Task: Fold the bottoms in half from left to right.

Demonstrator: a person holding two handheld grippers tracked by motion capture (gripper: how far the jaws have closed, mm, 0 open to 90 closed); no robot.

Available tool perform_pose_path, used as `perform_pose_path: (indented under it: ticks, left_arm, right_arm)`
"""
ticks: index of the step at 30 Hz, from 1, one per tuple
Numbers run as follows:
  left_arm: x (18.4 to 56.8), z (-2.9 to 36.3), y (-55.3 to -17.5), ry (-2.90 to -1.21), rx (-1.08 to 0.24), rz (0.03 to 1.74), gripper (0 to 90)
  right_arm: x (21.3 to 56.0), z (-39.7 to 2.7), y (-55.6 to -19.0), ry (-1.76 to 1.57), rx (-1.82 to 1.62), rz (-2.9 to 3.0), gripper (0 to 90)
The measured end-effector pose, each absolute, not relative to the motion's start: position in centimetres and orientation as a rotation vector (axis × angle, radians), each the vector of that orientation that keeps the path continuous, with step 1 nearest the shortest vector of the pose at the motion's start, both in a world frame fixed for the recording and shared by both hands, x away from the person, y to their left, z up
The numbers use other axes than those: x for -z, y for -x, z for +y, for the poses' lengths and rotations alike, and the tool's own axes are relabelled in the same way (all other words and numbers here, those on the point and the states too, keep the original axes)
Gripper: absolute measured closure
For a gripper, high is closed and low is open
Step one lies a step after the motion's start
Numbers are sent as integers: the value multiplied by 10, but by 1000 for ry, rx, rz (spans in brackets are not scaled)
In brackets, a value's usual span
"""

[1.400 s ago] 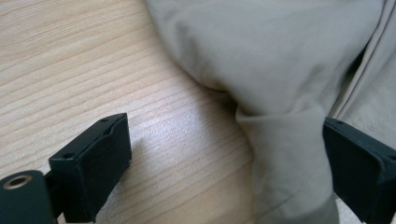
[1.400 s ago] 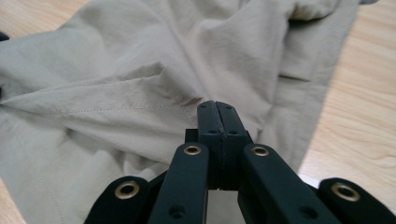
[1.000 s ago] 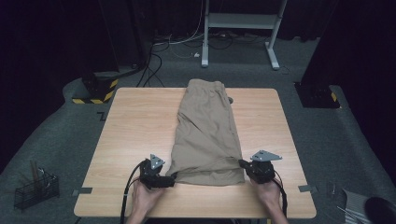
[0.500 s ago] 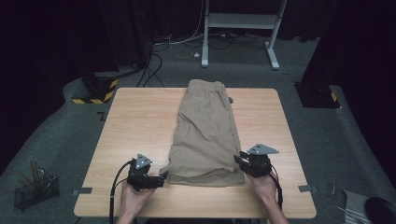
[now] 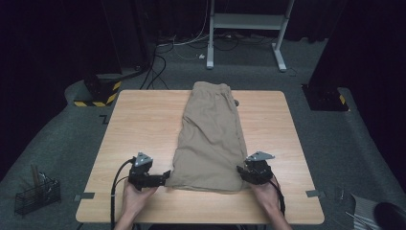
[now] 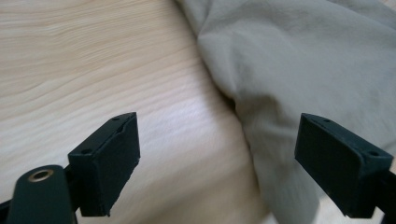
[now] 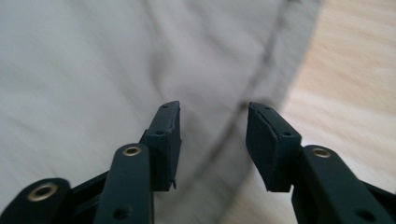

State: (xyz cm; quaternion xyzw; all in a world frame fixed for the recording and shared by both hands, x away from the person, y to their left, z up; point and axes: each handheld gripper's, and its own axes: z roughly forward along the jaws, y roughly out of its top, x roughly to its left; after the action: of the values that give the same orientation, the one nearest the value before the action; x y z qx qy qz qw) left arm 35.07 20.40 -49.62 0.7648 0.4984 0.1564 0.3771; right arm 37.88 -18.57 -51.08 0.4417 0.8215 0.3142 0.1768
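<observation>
Both grippers sit at the table's near edge, jaws apart and gripping nothing — left gripper just off the near left corner of the khaki shorts, right gripper, its jaws just opening, over the near right corner. Shorts lie folded lengthwise along the table; any crosswise fold seems left. Nothing blocks.

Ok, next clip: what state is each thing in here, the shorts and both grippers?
Khaki shorts: folded lengthwise, lying flat on the table, waistband at the far edge.
Left gripper: open, beside the hem's left corner, holding nothing.
Right gripper: jaws have just been opening, over the hem's right edge, nothing gripped.
</observation>
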Motion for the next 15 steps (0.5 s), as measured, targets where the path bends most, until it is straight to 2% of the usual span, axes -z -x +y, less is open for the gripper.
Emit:
perform_pose_path:
  ticks: [3,7,12,15]
  left_arm:
    - [504,190,-366,-1975,-378,1278,176]
    - [507,176,-373,-1992,-392,1248,294]
    - [512,167,-374,-2044,-400,1241,475]
    - [515,165,-368,-2099,-454,1230,556]
  right_arm:
    - [512,-193,-377,-1273,-900,2313,539]
    - [509,-192,-379,-1263,-960,2328,659]
    - [513,-189,-390,-1237,-956,2366,889]
    - [510,-192,-389,-1216,-960,2346,899]
